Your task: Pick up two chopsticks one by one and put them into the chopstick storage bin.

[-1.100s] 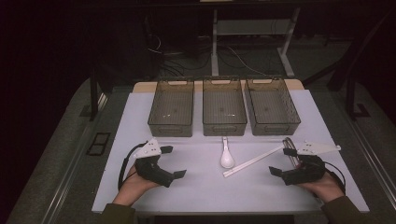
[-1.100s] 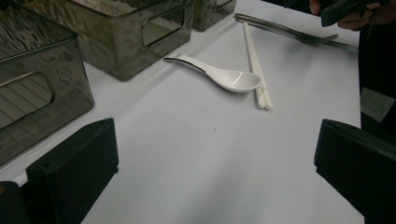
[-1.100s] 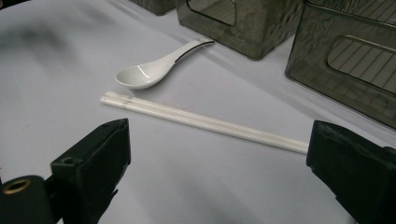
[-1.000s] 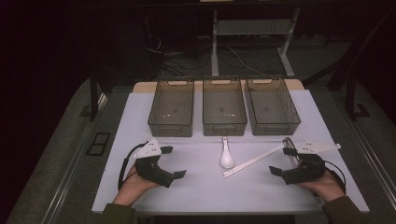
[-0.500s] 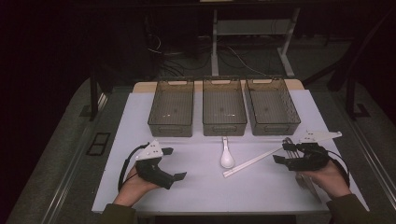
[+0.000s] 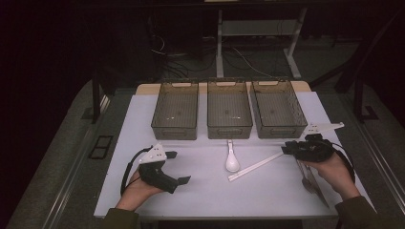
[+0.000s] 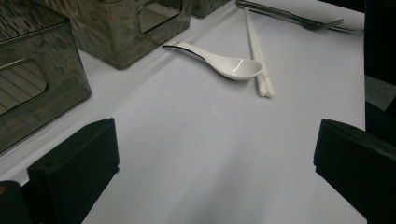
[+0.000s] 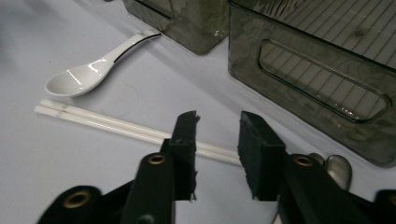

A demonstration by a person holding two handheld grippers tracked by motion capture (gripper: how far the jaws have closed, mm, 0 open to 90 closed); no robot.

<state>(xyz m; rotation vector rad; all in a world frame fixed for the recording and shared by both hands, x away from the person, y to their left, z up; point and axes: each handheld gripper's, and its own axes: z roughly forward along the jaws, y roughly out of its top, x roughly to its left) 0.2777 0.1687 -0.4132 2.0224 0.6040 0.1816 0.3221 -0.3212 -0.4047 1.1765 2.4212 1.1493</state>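
A white ceramic spoon point(image 6: 232, 162) lies on the white table in front of the middle bin. Beside it, a pair of white chopsticks point(image 6: 255, 166) lies slanted toward the right. My right gripper point(image 6: 285, 149) hovers at the chopsticks' far right end. In the right gripper view the right gripper point(image 8: 217, 119) has a narrow gap between its jaws, the chopsticks point(image 8: 116, 123) run beneath that gap, and nothing is pinched. The spoon point(image 8: 88, 70) lies beyond them. My left gripper point(image 6: 177, 167) rests at the front left, and the left gripper point(image 7: 215, 172) is wide open over bare table, well short of the spoon point(image 7: 219, 60).
Three dark see-through bins point(image 6: 175, 110) point(image 6: 229, 109) point(image 6: 278, 108) stand side by side at the back. Metal cutlery point(image 6: 310, 181) lies under my right hand near the table's right edge; a fork point(image 7: 299, 21) and a metal spoon point(image 8: 338, 165) show close up.
My right gripper has moved forward and a little left, from the front right to the far end of the chopsticks. The left gripper has stayed put.
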